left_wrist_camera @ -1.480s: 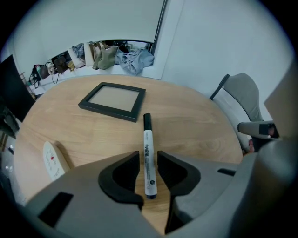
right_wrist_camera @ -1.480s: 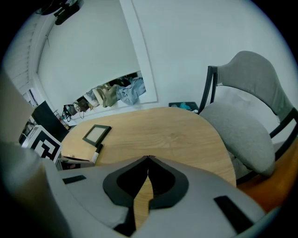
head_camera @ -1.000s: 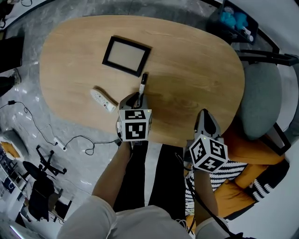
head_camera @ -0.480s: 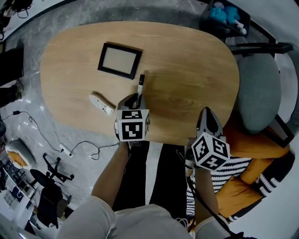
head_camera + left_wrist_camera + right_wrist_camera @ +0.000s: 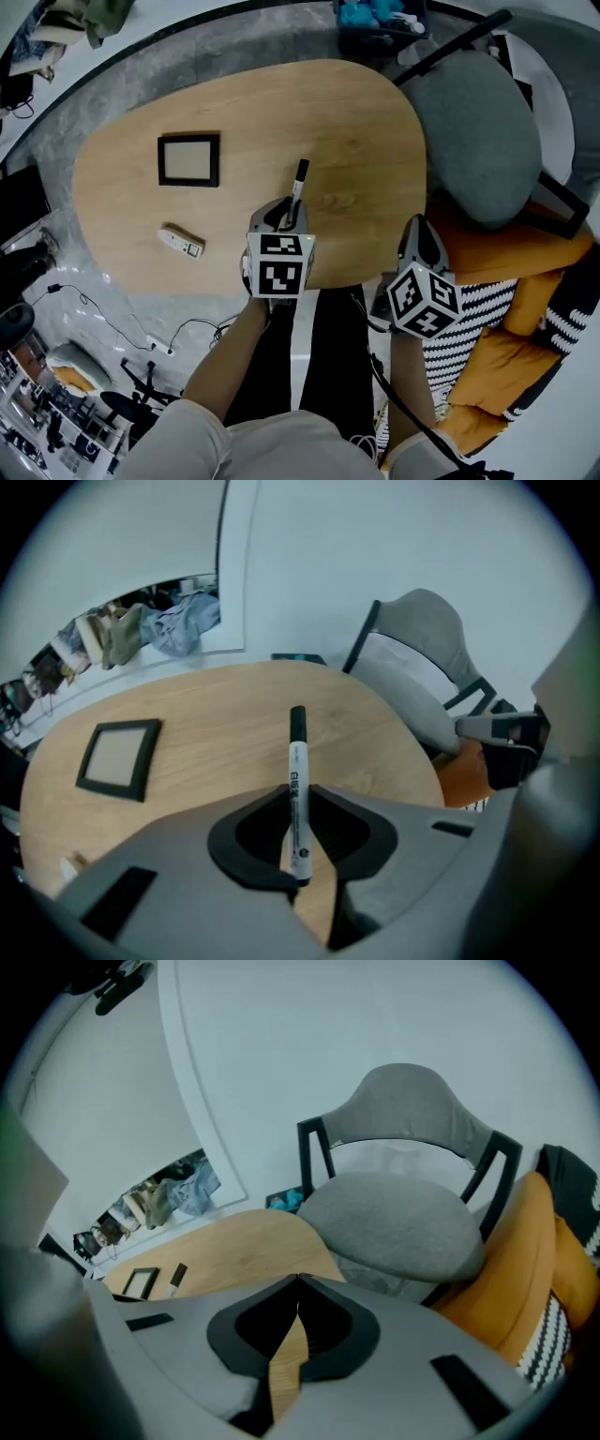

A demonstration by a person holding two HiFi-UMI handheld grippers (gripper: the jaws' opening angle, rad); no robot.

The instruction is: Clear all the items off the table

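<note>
My left gripper [image 5: 298, 797] clamps white black-capped marker [image 5: 297, 761] low on barrel, cap toward 12 o'clock; fast swing could lever it loose. My right gripper [image 5: 297, 1283]: jaws together, empty.

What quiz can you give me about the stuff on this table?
1. True or false: the left gripper holds the marker.
2. How many things lie loose on the table?
3. The right gripper is: A) open, B) shut and empty, C) shut on a cup.
Key: 1 true. 2 two: the frame and a small white device. 3 B.
</note>
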